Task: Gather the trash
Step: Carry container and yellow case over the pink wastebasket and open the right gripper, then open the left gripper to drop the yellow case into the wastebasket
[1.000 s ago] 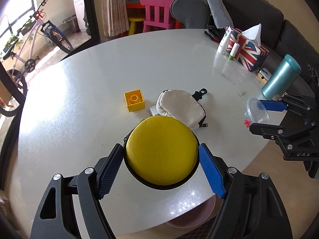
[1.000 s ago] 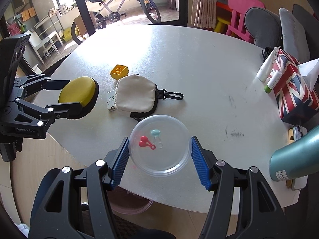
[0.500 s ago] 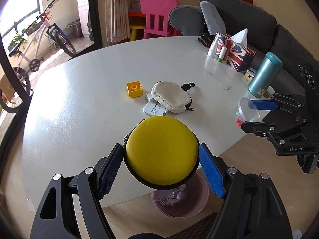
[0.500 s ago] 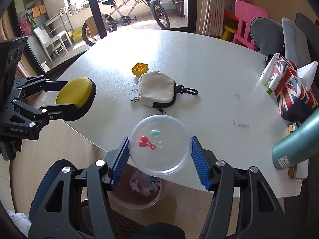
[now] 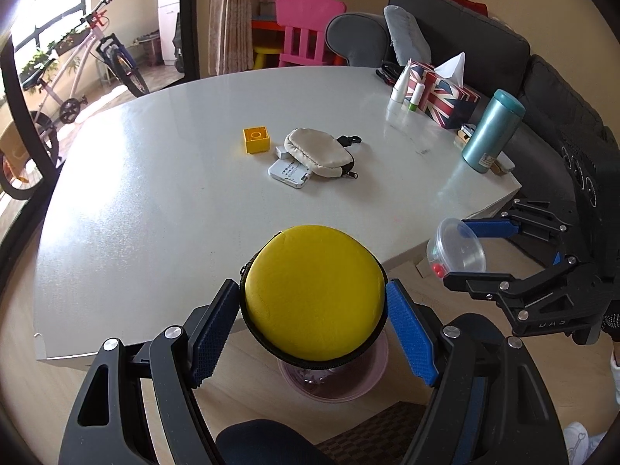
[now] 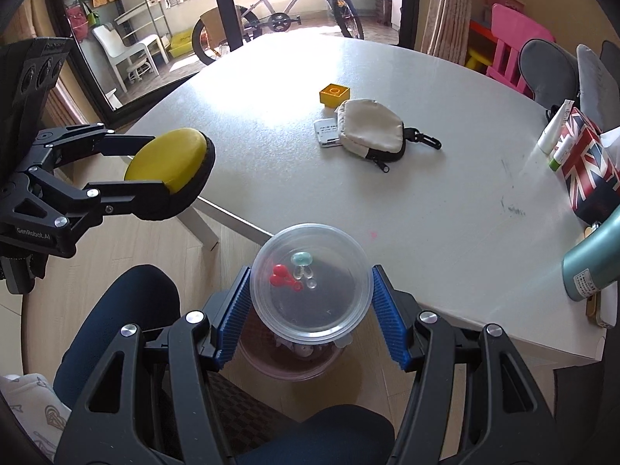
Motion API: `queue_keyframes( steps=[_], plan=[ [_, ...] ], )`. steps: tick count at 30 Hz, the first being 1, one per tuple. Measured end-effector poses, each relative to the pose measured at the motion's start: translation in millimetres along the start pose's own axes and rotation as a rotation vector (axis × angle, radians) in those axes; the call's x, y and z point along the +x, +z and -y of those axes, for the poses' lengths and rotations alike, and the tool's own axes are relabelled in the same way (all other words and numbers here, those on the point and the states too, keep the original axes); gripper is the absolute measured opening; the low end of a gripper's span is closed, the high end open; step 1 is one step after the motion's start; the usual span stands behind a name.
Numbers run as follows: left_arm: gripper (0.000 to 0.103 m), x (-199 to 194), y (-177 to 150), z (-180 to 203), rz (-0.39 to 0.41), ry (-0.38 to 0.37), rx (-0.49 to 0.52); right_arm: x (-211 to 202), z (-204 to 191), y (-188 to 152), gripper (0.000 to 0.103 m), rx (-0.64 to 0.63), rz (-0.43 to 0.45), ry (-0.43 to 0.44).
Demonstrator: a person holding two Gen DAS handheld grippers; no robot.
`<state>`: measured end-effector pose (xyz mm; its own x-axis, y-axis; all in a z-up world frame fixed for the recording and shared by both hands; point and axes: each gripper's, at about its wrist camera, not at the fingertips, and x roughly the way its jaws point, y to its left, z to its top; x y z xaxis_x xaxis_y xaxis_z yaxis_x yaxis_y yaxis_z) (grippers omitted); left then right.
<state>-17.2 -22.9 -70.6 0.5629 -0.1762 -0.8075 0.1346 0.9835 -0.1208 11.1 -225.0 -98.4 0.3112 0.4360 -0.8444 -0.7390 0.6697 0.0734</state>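
Observation:
My left gripper (image 5: 313, 310) is shut on a round yellow zip case (image 5: 314, 294), held off the table's near edge; the right wrist view shows the yellow zip case (image 6: 166, 166) at the left. My right gripper (image 6: 310, 306) is shut on a clear plastic tub (image 6: 310, 283) with small red and teal bits inside; the left wrist view has the clear plastic tub (image 5: 459, 246) at the right. Both hang over a pink bin (image 5: 333, 381) on the floor, the pink bin (image 6: 286, 364) mostly hidden under the tub.
On the white table (image 5: 155, 178) lie a yellow toy brick (image 5: 255, 139), a beige pouch (image 5: 319, 151) over a white card (image 5: 288, 172), a flag-print tissue box (image 5: 441, 97) and a teal flask (image 5: 492, 131). A person's knees (image 6: 116, 310) are below.
Both grippers have drawn back from over the table to beyond its near edge, each keeping its load. The pink bin on the floor has come into view beneath them.

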Motion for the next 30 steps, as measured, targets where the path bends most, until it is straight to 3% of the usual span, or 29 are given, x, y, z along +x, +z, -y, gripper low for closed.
queue_keyframes(
  steps=[8,11,17,30],
  plan=[
    [0.074,-4.2,-14.5,-5.6,-0.006,-0.004,-0.019,18.6,-15.4,-7.7,0.062,-0.015,-0.034,0.054],
    [0.074,-4.3,-16.5,-8.5,-0.008,-0.005,-0.028,19.1,-15.1,-6.2,0.086,-0.007,-0.021,0.053],
    [0.074,-1.5,-18.2,-7.4,-0.014,-0.014,-0.030,16.6,-11.3,-4.2,0.094,0.009,-0.014,0.042],
    [0.074,4.2,-21.9,3.5,-0.033,-0.037,-0.007,4.9,6.4,-8.6,0.096,0.067,0.002,0.019]
  ],
)
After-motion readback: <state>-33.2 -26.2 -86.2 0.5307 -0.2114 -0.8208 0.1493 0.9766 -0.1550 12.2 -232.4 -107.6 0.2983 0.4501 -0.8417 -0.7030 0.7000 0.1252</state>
